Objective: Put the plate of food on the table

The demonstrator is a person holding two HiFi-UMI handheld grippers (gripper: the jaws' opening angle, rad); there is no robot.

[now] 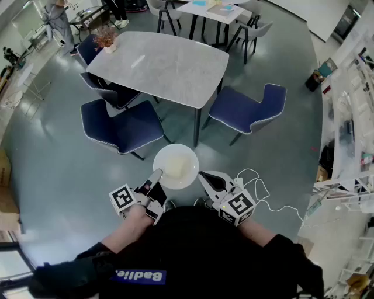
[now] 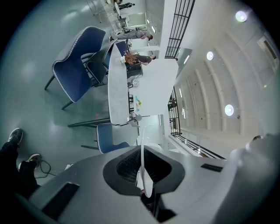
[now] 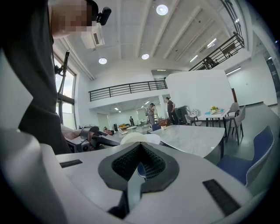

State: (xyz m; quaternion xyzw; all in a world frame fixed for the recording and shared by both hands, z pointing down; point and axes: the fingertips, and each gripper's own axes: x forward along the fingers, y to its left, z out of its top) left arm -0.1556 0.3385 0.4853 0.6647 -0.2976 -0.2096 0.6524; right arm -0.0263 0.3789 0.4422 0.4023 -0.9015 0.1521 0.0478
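Observation:
I hold a round white plate [image 1: 169, 159] with a pale slab of food [image 1: 181, 168] between both grippers, low in front of me. My left gripper [image 1: 156, 176] is shut on the plate's near-left rim, and the rim [image 2: 142, 148] shows edge-on between the left gripper's [image 2: 142, 169] jaws. My right gripper [image 1: 203, 175] grips the right rim. In the right gripper view the plate [image 3: 131, 139] lies just beyond this gripper [image 3: 139, 169]. The grey marble table [image 1: 158, 64] stands ahead, with its near corner a short way beyond the plate.
Blue chairs stand around the table, one at the left [image 1: 120, 125] and one at the right [image 1: 251, 108]. A small flower pot [image 1: 107, 40] sits at the table's far left end. A white cable [image 1: 260, 190] lies on the floor by my right side. Another table [image 1: 210, 10] stands farther back.

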